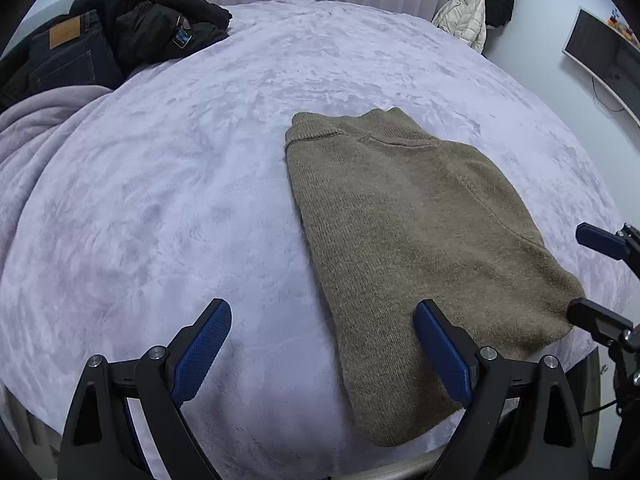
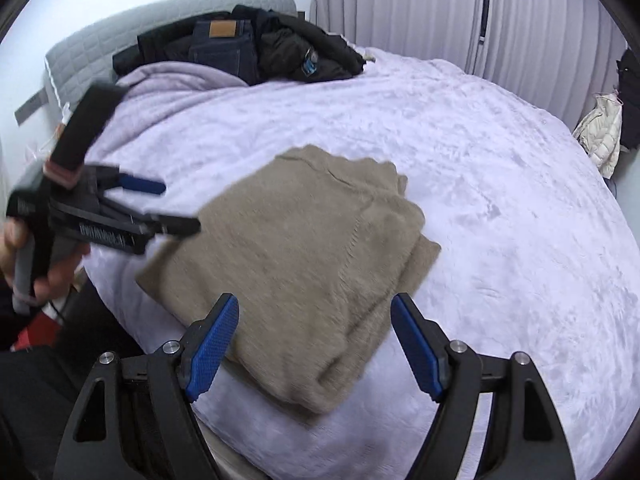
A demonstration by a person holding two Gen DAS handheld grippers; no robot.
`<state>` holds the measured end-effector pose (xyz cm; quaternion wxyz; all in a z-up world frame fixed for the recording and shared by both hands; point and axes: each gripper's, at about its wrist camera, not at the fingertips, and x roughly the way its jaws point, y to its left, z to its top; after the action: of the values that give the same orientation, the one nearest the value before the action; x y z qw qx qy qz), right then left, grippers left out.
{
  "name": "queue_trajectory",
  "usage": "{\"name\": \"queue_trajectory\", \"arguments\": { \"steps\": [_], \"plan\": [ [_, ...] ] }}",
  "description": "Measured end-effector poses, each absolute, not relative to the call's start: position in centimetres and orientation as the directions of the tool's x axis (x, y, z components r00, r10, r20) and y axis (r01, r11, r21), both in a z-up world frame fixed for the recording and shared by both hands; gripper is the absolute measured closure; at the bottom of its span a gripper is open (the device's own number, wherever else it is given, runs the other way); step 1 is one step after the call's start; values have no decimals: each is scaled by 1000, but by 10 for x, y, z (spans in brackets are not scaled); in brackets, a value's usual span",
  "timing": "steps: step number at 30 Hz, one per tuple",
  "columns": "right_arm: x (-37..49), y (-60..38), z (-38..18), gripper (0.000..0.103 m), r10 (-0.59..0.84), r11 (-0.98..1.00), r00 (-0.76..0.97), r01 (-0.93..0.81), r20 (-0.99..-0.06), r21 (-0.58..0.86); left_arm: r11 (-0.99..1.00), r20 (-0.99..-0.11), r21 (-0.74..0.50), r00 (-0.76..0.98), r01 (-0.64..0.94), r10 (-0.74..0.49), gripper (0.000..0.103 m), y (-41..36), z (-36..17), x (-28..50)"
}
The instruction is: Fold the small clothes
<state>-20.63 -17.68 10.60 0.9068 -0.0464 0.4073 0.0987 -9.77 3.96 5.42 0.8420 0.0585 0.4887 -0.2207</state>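
A folded olive-brown knit sweater (image 1: 408, 240) lies flat on the lilac blanket near the bed's front edge; it also shows in the right wrist view (image 2: 304, 264). My left gripper (image 1: 322, 344) is open and empty, held above the sweater's near left edge. My right gripper (image 2: 314, 340) is open and empty, above the sweater's near end. The right gripper's tips show at the right edge of the left wrist view (image 1: 592, 276). The left gripper shows at the left of the right wrist view (image 2: 172, 208), open, in a hand.
The fluffy lilac blanket (image 1: 180, 184) covers the bed. Dark jeans (image 1: 72, 56) and a black jacket (image 1: 160, 28) are piled at the far left by the headboard (image 2: 120, 36). A white jacket (image 1: 464, 20) hangs by the curtains. A monitor (image 1: 600, 56) is on the right wall.
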Motion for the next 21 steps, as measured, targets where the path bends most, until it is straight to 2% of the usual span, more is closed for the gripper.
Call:
{"name": "queue_trajectory", "arguments": {
  "steps": [4, 7, 9, 12, 18, 21],
  "plan": [
    [-195, -166, 90, 22, 159, 979, 631, -198, -760, 41, 889, -837, -172, 413, 424, -359, 9, 46, 56, -108],
    [-194, -162, 76, 22, 111, 985, 611, -173, -784, 4, 878, -845, -151, 401, 454, -353, 9, 45, 47, -118],
    [-194, -170, 60, 21, 71, 992, 589, -127, -805, -6, 886, -875, -146, 361, 440, -323, 2, 43, 28, -114],
    [-197, -191, 40, 21, 139, 990, 536, -67, -833, 122, 886, -878, -237, 302, 400, -371, 0, 52, 11, -108],
    [-206, -194, 48, 21, 136, 990, 538, -54, -832, 127, 899, -869, -182, 362, 399, -336, 0, 47, 35, -115],
    [-211, -189, 77, 21, 134, 991, 609, -81, -782, 106, 906, -858, -109, 422, 409, -293, 0, 37, 48, -117]
  ]
}}
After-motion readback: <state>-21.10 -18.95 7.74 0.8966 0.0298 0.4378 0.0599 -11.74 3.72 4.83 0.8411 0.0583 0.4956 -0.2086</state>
